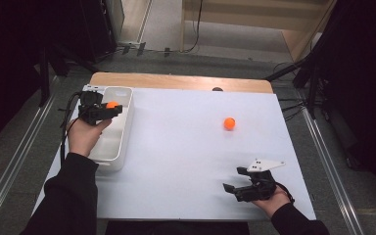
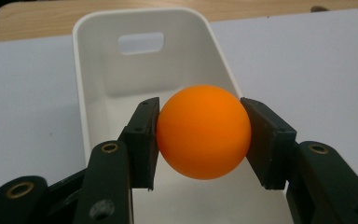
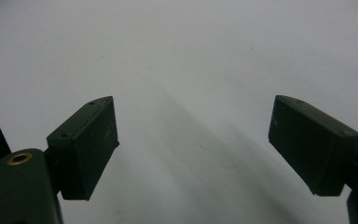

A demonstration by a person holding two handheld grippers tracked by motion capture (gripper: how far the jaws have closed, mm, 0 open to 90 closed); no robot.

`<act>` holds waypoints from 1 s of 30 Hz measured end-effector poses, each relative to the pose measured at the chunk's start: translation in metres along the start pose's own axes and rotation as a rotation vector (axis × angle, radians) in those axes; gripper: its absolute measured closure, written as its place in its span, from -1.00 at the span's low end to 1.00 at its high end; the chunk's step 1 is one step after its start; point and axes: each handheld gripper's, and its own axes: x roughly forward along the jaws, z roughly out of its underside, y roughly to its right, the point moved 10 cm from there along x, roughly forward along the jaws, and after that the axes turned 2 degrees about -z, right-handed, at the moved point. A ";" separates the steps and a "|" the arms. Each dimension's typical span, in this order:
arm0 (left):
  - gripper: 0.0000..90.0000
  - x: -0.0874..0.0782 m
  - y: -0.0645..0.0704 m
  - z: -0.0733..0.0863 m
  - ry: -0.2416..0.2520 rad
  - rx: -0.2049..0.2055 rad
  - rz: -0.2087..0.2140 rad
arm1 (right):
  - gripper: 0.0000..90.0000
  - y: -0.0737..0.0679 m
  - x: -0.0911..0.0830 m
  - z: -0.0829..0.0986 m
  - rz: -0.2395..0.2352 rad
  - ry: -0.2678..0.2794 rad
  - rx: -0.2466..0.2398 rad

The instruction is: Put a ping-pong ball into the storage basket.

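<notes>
- Nearest of all, at the left, my left gripper (image 2: 199,140) pinches an orange ball (image 2: 203,131) between both pads, held over the white bin (image 1: 127,105) at the table's left edge.
- Farther right, a second orange ball (image 1: 229,123) lies loose on the white table (image 1: 176,147).
- At the near right, my right gripper (image 1: 240,182) hovers low, jaws spread wide with nothing between them.

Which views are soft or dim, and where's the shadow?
Left gripper view: orange ball sharp and evenly lit, white bin slightly soft. Right gripper view: dim, grey, tongs casting a broad soft shadow on the sheet. High view: dark surroundings, bright table.
</notes>
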 end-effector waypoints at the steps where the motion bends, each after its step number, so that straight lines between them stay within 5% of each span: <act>1: 0.13 0.001 0.001 0.001 -0.005 0.003 -0.002 | -0.68 0.000 0.000 0.000 0.001 0.001 0.003; 10: 0.12 0.013 0.004 0.007 -0.035 0.040 -0.030 | -0.68 -0.001 -0.001 0.000 -0.007 0.006 -0.007; 19: 0.04 0.012 0.002 0.006 -0.034 0.013 -0.021 | -0.68 -0.001 0.000 0.000 -0.007 0.005 -0.003; 30: -0.22 -0.004 0.006 -0.002 -0.004 -0.021 0.106 | -0.68 -0.001 -0.003 -0.001 -0.007 0.014 -0.002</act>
